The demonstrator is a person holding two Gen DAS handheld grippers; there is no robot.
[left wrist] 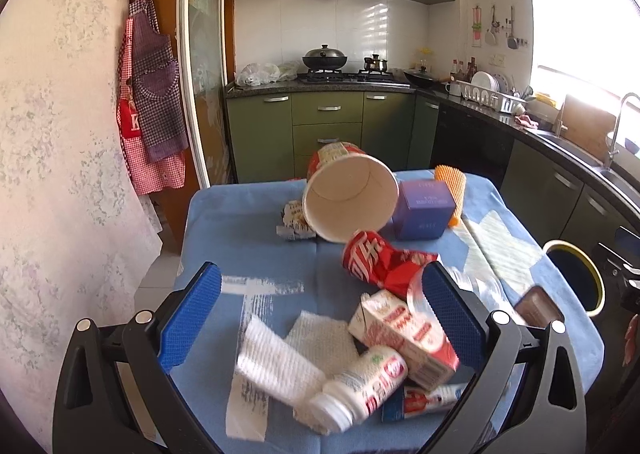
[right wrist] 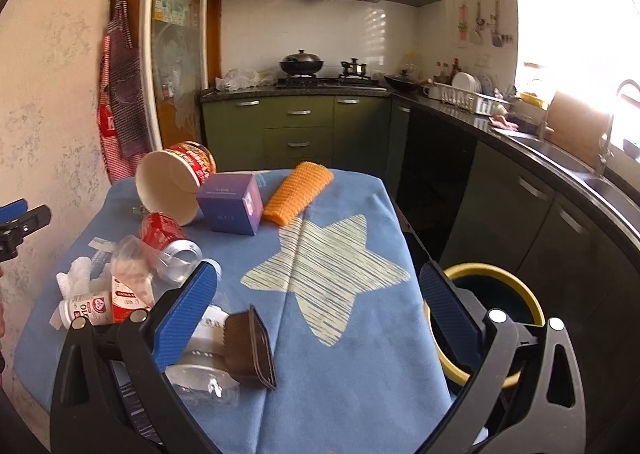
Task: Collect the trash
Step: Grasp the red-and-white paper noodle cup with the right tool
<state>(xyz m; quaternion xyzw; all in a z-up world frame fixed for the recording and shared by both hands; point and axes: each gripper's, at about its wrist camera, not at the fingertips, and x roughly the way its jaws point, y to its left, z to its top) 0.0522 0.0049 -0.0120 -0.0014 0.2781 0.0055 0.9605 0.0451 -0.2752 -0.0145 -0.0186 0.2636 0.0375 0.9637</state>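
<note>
Trash lies heaped on the table's [right wrist: 360, 334] left half: a blurred bottle [left wrist: 360, 390], a carton [left wrist: 404, 338] and a can [left wrist: 380, 262]. Left gripper [left wrist: 320, 318] and right gripper [right wrist: 320, 314] hover above it with jaws spread, empty. The bin [right wrist: 500, 294] by the right edge is half hidden.

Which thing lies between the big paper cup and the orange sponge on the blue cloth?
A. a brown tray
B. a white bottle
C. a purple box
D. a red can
C: in the right wrist view the purple box stands with the tipped paper cup to one side of it and the orange sponge to the other, on the blue cloth.
</note>
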